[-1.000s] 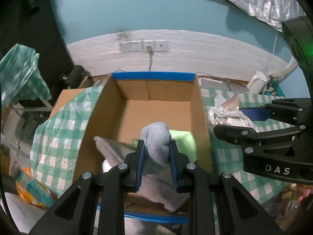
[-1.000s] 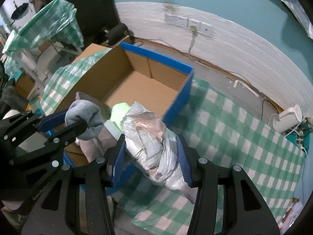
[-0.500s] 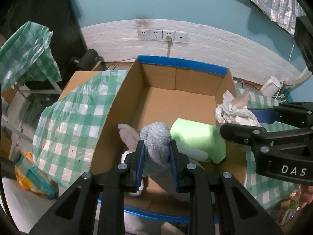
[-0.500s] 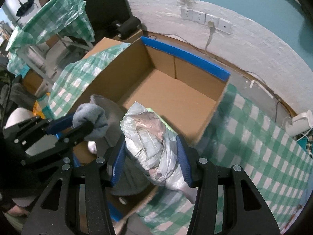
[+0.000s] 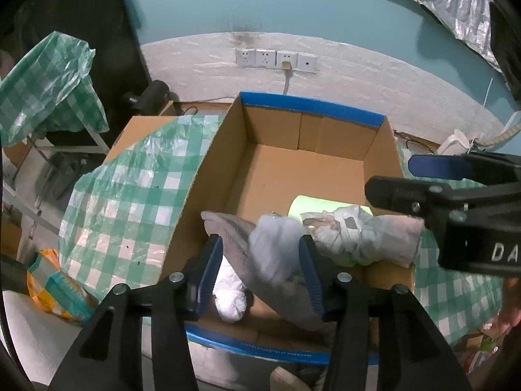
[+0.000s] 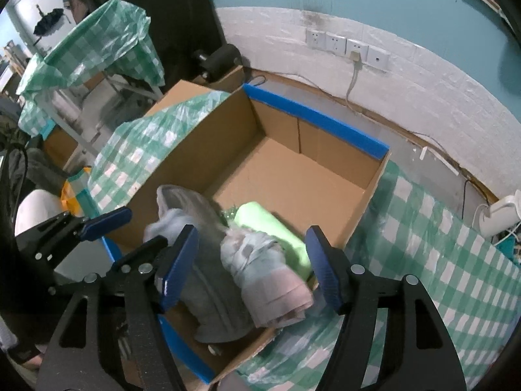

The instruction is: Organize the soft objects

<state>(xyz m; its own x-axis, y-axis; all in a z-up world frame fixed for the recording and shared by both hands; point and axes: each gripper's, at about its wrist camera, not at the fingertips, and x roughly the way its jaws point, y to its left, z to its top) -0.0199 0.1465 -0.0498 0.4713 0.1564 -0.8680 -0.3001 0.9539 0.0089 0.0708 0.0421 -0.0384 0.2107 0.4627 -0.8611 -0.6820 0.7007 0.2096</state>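
- As the left wrist view shows it, the left tongs (image 5: 260,270) have just been opening, and the grey knitted sock (image 5: 276,254) between them looks blurred and loose, dropping into the open brown cardboard box with blue-taped rims (image 5: 312,110). A pale green rolled cloth (image 5: 312,203) and a white cloth bundle (image 5: 229,296) already lie inside.
- In the right wrist view, the right tongs (image 6: 252,267) have likewise just been opening, pads clear of the crumpled white-and-pink cloth bundle (image 6: 267,277), which sits at the box's near edge.
- Judging by this, four soft items are boxed or nearly so; whether others remain on the green-checked counter (image 6: 423,277) cannot be told.
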